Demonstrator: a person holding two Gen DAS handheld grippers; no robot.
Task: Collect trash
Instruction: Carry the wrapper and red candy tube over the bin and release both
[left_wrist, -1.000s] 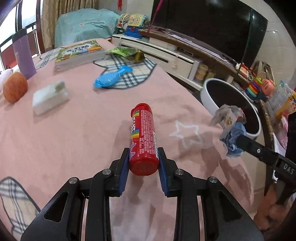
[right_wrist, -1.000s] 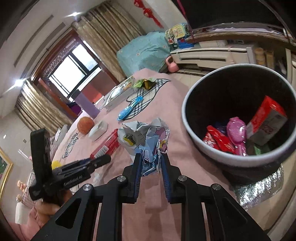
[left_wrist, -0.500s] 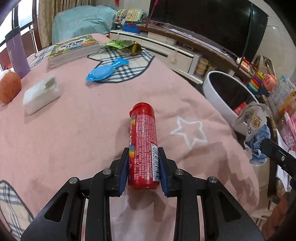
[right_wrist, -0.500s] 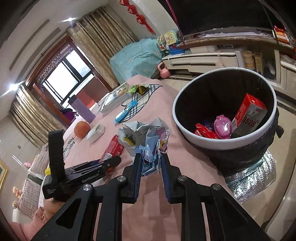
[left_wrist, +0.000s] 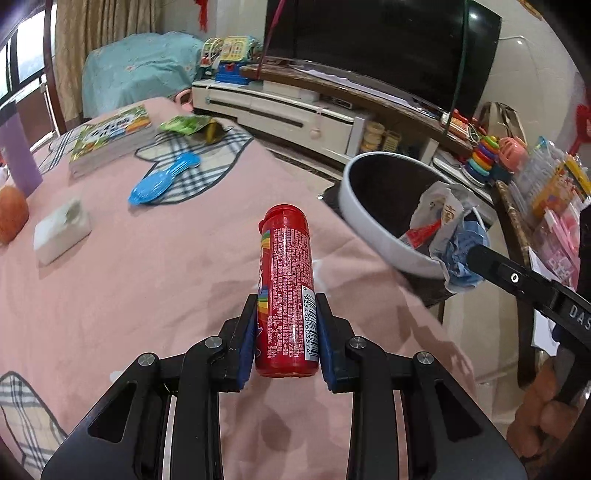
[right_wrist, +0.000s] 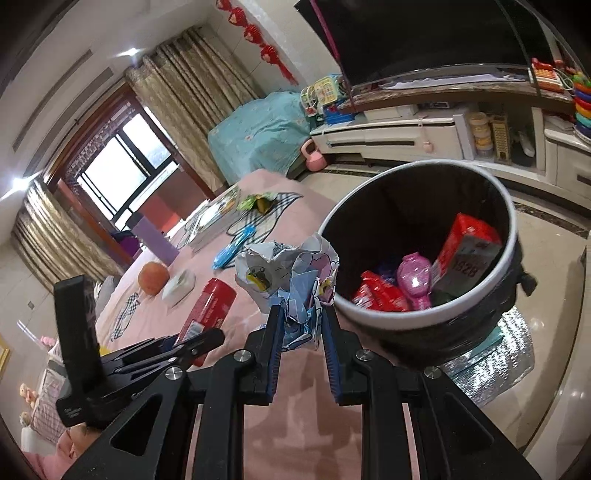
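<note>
My left gripper (left_wrist: 286, 325) is shut on a red candy tube (left_wrist: 286, 280) and holds it above the pink tablecloth (left_wrist: 147, 266). The tube also shows in the right wrist view (right_wrist: 207, 310). My right gripper (right_wrist: 301, 325) is shut on a crumpled paper wad (right_wrist: 291, 273) at the table's edge, just left of the trash bin (right_wrist: 491, 291). The bin has a white rim and black liner and holds a red carton (right_wrist: 465, 254), a pink item and red wrappers. In the left wrist view the wad (left_wrist: 448, 229) hangs at the bin's rim (left_wrist: 373, 229).
On the table lie a blue plastic fork and spoon (left_wrist: 164, 179), a white box (left_wrist: 61, 232), an orange (left_wrist: 11, 214), a book (left_wrist: 110, 138), a green wrapper (left_wrist: 188, 125) and a purple cup (left_wrist: 16, 155). A TV stand (left_wrist: 295, 110) stands behind the bin.
Both grippers have moved toward the bin with their loads. The red tube is lifted higher off the cloth. The paper wad is now at the bin's rim.
</note>
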